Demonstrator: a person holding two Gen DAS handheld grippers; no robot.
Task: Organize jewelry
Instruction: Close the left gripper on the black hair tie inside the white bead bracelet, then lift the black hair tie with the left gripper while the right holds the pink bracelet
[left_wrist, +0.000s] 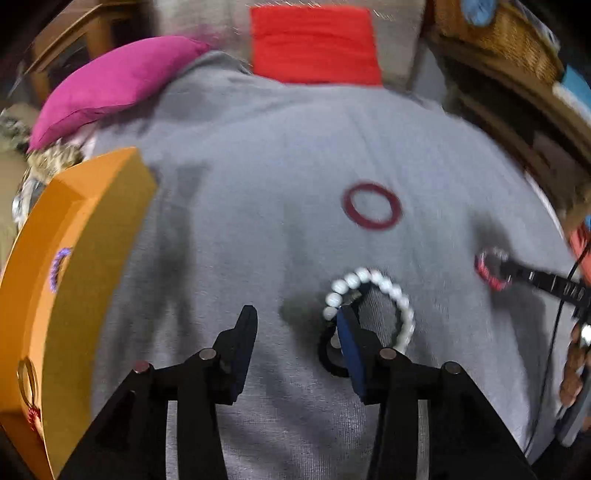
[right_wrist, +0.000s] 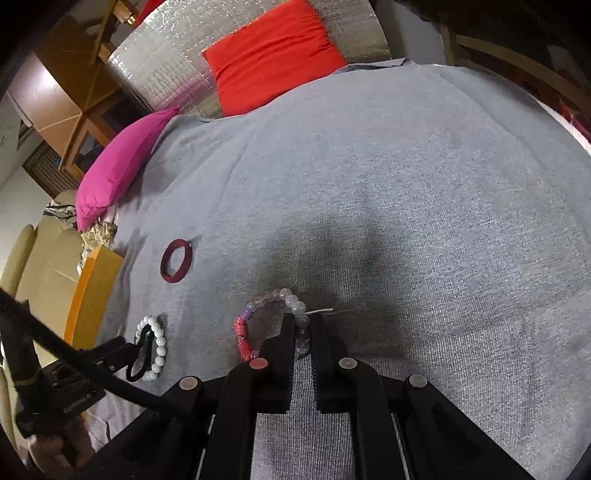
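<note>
Right claw (right_wrist: 303, 332): fingers drawn close together, pinching the near side of a pink and clear bead bracelet (right_wrist: 258, 317) that lies on the grey cloth (right_wrist: 424, 221). The clear beads sit between the pads; the pink run curves off to the left, and a short white thread end sticks out just past the tips.

Left claw (left_wrist: 295, 321): fingers spread wide. One finger (left_wrist: 349, 332) reaches inside the loop of a white pearl bracelet (left_wrist: 376, 295); the other stands well outside it on bare cloth. A black ring-shaped band (left_wrist: 328, 360) lies touching the pearls, under that same finger.

Step in hand, as judged: pick-up of two bracelets, one per claw, the right already gripping, the left only positioned. The next move calls for the left to close on the pearl strand without catching the black band, then both to carry toward the orange box (left_wrist: 92, 258) at the left edge of the cloth.

A dark red bangle (left_wrist: 372, 205) lies farther out, untouched.

View differences: the left camera alone shows the inside of the box, with a purple bead piece (left_wrist: 57, 267) and a gold ring (left_wrist: 27, 380) already in it. The right camera alone shows the pinch on the clear beads; from the left, that bracelet is blurred.
</note>
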